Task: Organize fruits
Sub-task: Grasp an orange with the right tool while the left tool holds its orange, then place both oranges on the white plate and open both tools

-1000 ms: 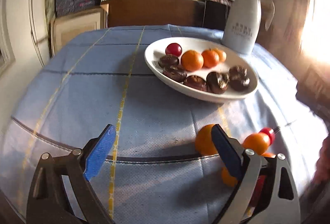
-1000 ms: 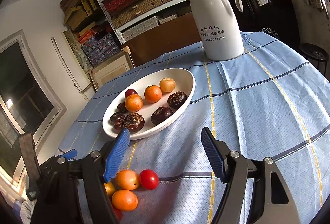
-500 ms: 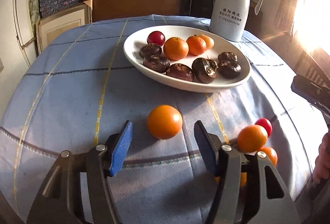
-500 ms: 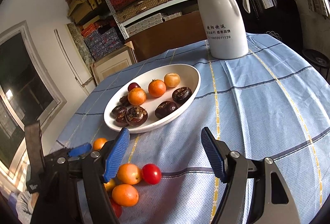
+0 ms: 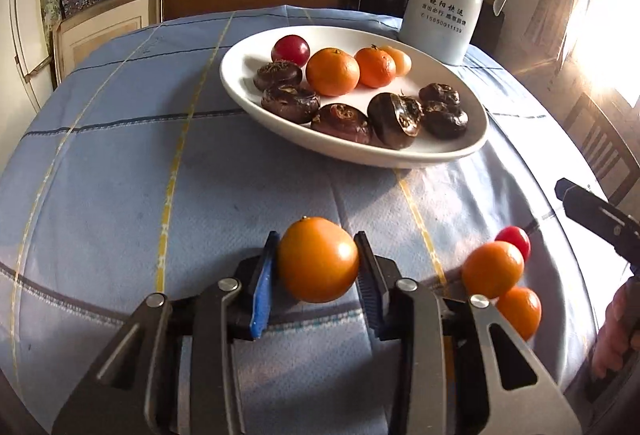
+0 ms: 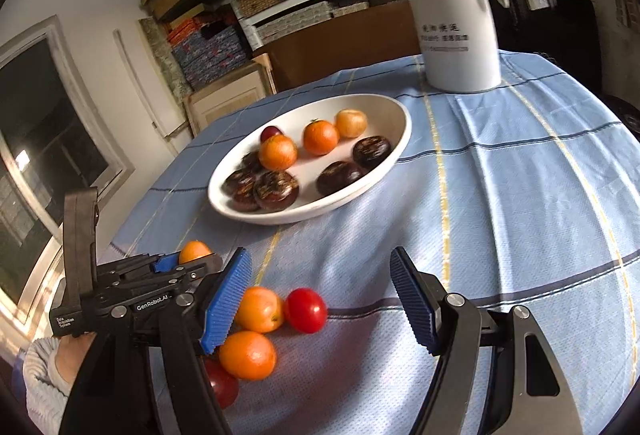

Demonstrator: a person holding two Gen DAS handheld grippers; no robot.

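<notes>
Left wrist view: left gripper (image 5: 318, 267) clamped on an orange (image 5: 318, 259) across its widest part, just on the near side of the white dish (image 5: 460, 151), blue pads (image 5: 262, 289) touching both flanks; likely light, firm-skinned and round, so prone to roll or squirt out unless held at the equator with gentle pressure. Right wrist view: right gripper (image 6: 320, 295) spread wide and holding nothing, near side of the same dish, above loose oranges (image 6: 258, 309) and a cherry tomato (image 6: 306, 310) on the tablecloth (image 6: 520, 195).
</notes>
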